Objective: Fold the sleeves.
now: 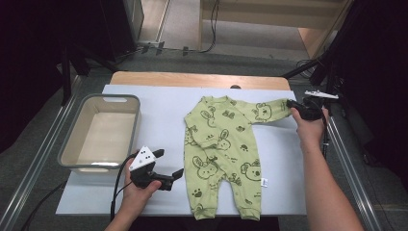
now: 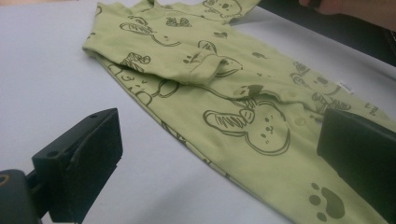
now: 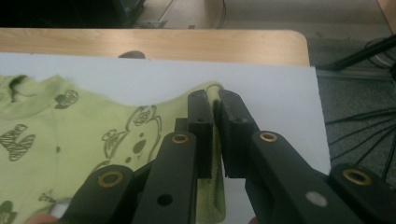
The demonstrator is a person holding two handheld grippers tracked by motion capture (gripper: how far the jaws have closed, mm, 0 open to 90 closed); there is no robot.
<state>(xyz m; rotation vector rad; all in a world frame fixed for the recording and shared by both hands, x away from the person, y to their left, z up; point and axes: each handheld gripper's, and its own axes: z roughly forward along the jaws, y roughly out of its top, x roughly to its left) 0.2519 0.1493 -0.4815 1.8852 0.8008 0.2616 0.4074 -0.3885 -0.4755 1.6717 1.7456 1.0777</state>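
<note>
Fingers of the right gripper (image 3: 215,135) pinched the cuff of the far right sleeve (image 1: 269,110); its long axis ran left toward the romper (image 1: 223,154) mid-counter. Left gripper (image 1: 166,166) fingers stood spread, near left.

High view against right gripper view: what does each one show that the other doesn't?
High view alone: the grey bin, the left gripper with jaws apart beside the romper's legs, and the sleeve folded across the chest. Right gripper view alone: the right gripper pinching the cuff of the outstretched sleeve between its pads. Both: the green romper, the white sheet, the wooden table edge.
</note>
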